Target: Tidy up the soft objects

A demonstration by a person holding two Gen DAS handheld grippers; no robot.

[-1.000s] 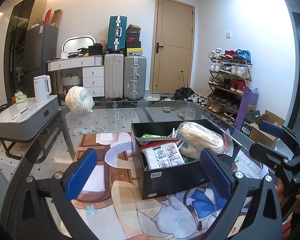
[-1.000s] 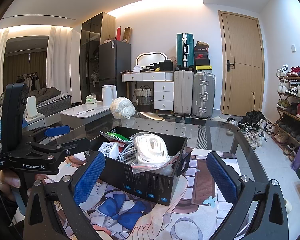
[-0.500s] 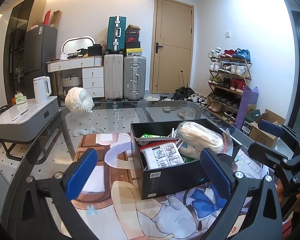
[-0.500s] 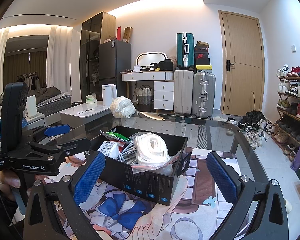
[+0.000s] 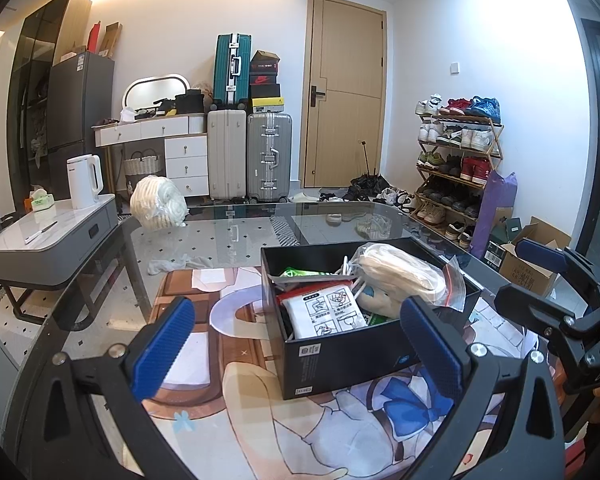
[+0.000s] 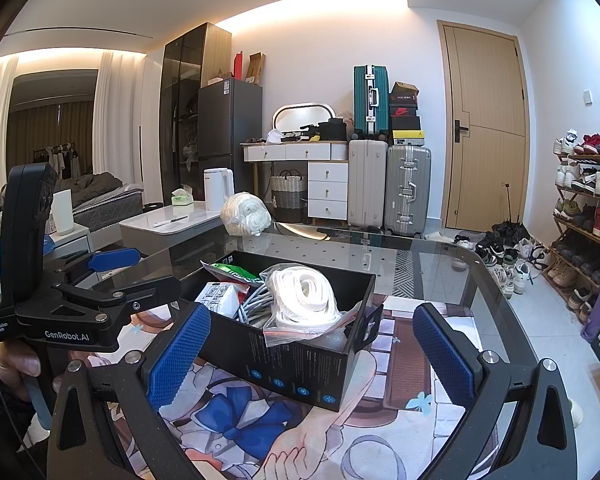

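A black box (image 5: 340, 354) stands on a printed mat on the glass table; it also shows in the right wrist view (image 6: 300, 364). It holds a clear zip bag of white rope (image 6: 304, 300), a white printed packet (image 5: 326, 314), a green packet (image 6: 232, 270) and grey cables. A white bundle in plastic (image 5: 158, 204) lies at the table's far left edge, also in the right wrist view (image 6: 246, 218). A small crumpled white piece (image 5: 172, 263) lies behind the mat. My left gripper (image 5: 296, 348) is open and empty, in front of the box. My right gripper (image 6: 312, 356) is open and empty, near the box.
The printed mat (image 5: 236, 400) covers the near part of the glass table (image 5: 236, 232). A grey side table (image 5: 48, 236) with a white kettle stands to the left. Suitcases, a dresser and a shoe rack (image 5: 456, 160) stand beyond the table.
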